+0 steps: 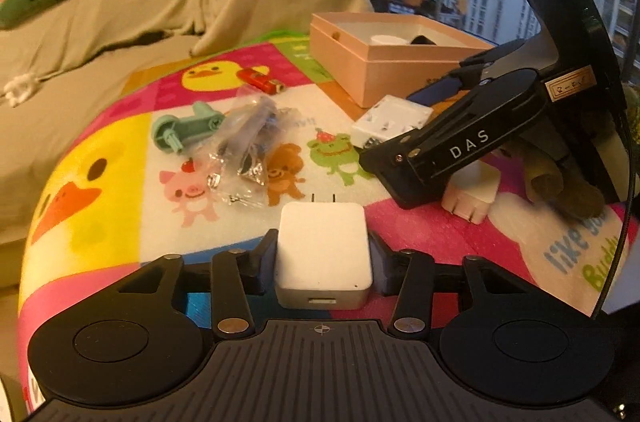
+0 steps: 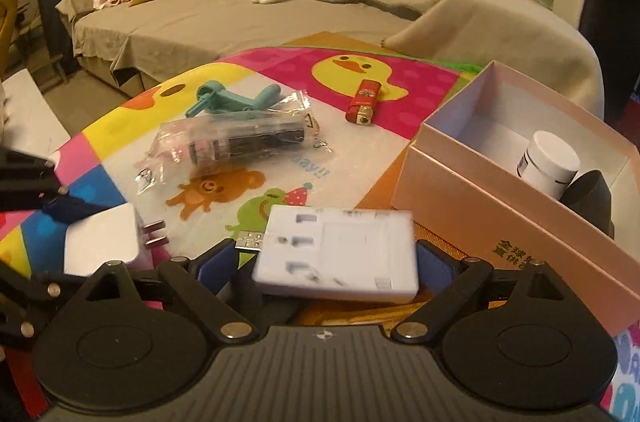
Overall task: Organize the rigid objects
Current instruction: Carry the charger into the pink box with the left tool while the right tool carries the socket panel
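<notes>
Two chargers: a square white plug charger sits between the left jaws, prongs pointing away; a flat white USB adapter lies between the right jaws.
Left gripper: jaws partly closed, both pads seen pressed against the plug charger's sides, so it is gripped.
Right gripper: jaws spread wide on either side of the USB adapter; the adapter is blurred and whether the pads press on it cannot be told.
Adapter position: its far right corner is just beside the pink box, its USB plug pointing left.
Pink box: open-topped, at the right of the bench; a white round jar and a dark rounded object are seen inside against the near wall.
Second white plug: rests on the mat beneath the right gripper in the left wrist view.
Loose items: a clear plastic bag with a dark cylinder, a teal plastic part and a red lighter lie farther back, apart from the box.
Bench cover: a bright cartoon mat with ducks, a bear and a frog.
Background: a sofa draped in beige cloth.
</notes>
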